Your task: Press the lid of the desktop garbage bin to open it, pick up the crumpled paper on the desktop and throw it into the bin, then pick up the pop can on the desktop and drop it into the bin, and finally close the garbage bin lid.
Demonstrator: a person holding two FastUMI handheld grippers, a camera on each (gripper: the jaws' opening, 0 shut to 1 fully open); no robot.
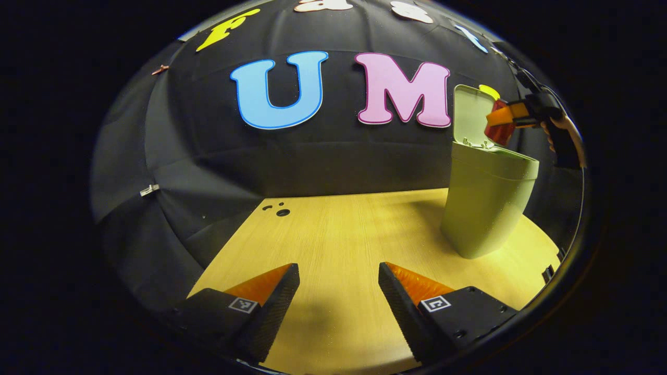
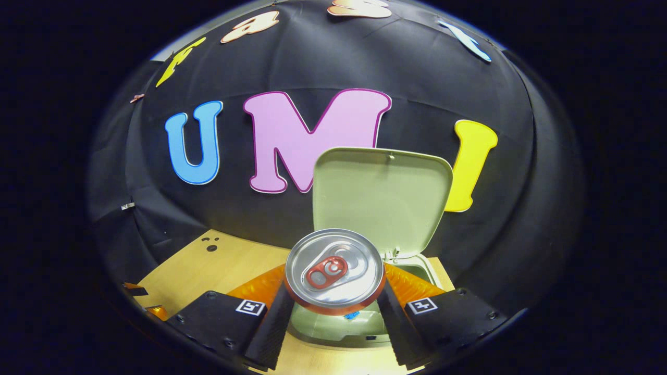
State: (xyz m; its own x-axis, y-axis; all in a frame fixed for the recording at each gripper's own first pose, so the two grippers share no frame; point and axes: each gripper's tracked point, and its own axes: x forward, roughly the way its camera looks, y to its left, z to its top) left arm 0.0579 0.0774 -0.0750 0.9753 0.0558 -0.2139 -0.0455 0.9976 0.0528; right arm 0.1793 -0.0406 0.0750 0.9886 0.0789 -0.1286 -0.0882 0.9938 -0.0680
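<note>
Between the fingers of the right gripper point(image 2: 333, 307): one pop can point(image 2: 334, 271), clamped on both sides, its silver top with red pull-tab facing the camera; the can body is mostly hidden behind that top. Directly beneath and beyond it: one garbage bin point(image 2: 365, 325), pale green, opening partly covered by the can, its lower body cut off. A small blue object shows inside, too hidden to identify. One lid point(image 2: 383, 195), hinged upright behind the opening.

Left gripper point(image 1: 338, 307): fingers spread apart, nothing between them, low above the bare wooden worktop point(image 1: 338, 229), well apart from the bin.

In the left gripper view, the bin point(image 1: 487, 208) stands at the worktop's right side, lid point(image 1: 471, 114) raised. The right gripper point(image 1: 503, 122) holds the can point(image 1: 498, 130) just above the rim; the can is small and half covered. One hand point(image 1: 563, 130), partly cut off, grips that tool.

Three small holes point(image 1: 279, 209) at the worktop's far left corner.
</note>
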